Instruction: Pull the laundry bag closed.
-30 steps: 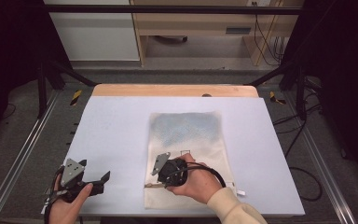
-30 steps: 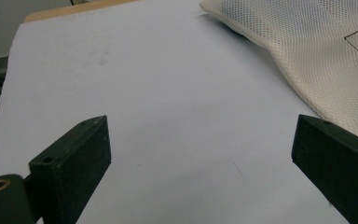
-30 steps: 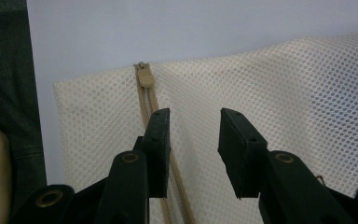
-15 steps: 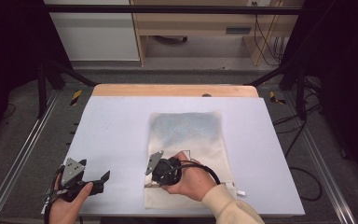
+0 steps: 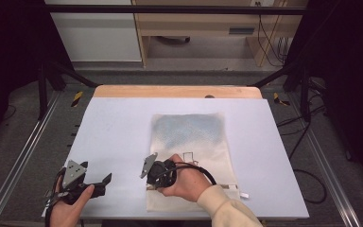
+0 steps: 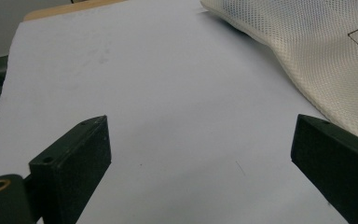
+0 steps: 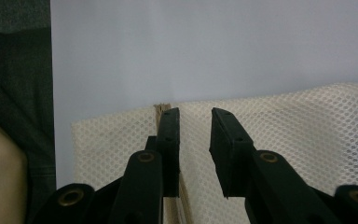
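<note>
Mesh bag (image 5: 191,156) lying flat on the white worktop (image 5: 118,137), centre to lower centre of the high view. Right gripper (image 5: 153,176) sits at the bag's lower left edge — jaws narrow, just been closing, mesh and a tan strip (image 7: 160,109) between them. Left gripper (image 5: 105,179), lower left — jaws wide, empty.

This looks like a lab recording bay: a white-topped table (image 5: 123,137) sits inside a black metal frame (image 5: 170,8), with aluminium rails (image 5: 19,161) alongside, grey carpet (image 5: 23,113), loose cables (image 5: 269,42) and plain cabinets (image 5: 94,33) behind.
</note>
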`<state>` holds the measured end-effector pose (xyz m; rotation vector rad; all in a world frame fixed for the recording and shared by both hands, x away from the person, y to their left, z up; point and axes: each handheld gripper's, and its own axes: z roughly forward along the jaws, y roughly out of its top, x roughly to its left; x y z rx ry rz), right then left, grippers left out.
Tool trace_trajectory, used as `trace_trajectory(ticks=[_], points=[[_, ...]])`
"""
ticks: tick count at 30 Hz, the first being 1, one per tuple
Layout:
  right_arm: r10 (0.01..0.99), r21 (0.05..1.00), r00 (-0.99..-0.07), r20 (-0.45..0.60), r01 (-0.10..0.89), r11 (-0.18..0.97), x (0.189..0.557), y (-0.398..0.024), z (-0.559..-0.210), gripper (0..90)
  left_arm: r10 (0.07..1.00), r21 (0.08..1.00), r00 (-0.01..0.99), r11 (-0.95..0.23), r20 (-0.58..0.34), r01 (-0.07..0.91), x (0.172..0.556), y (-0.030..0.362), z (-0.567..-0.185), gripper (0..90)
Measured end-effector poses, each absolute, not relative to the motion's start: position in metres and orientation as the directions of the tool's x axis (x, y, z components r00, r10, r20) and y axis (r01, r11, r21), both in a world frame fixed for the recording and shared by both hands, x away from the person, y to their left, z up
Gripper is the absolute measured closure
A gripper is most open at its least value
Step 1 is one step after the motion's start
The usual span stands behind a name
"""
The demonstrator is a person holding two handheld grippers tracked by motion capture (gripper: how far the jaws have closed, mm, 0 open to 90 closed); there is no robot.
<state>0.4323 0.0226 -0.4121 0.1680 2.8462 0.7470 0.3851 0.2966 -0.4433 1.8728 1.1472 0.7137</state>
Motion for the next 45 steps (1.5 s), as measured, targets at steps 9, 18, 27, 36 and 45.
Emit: trace_trajectory(ticks=[9, 18, 27, 36, 45], points=[[0.143, 0.491, -0.979, -0.143, 0.055, 0.87, 0.432, 0.027, -0.416, 70.7, 0.901, 0.857, 0.43, -0.262, 0.053, 0.443, 0.385, 0.297, -0.443, 4.8], [0.121, 0.46, -0.986, -0.112, 0.057, 0.886, 0.433, 0.034, -0.429, 63.9, 0.899, 0.855, 0.434, -0.267, 0.055, 0.445, 0.385, 0.296, -0.443, 4.8], [0.119, 0.455, -0.989, -0.085, 0.068, 0.888, 0.434, 0.036, -0.438, 67.6, 0.898, 0.855, 0.436, -0.269, 0.056, 0.443, 0.385, 0.296, -0.443, 4.8], [0.112, 0.44, -0.991, -0.071, 0.069, 0.895, 0.435, 0.04, -0.442, 74.2, 0.897, 0.856, 0.438, -0.268, 0.055, 0.442, 0.385, 0.295, -0.443, 4.8], [0.1, 0.434, -0.993, -0.056, 0.066, 0.898, 0.437, 0.041, -0.439, 81.7, 0.89, 0.853, 0.452, -0.275, 0.052, 0.443, 0.384, 0.293, -0.443, 5.3]])
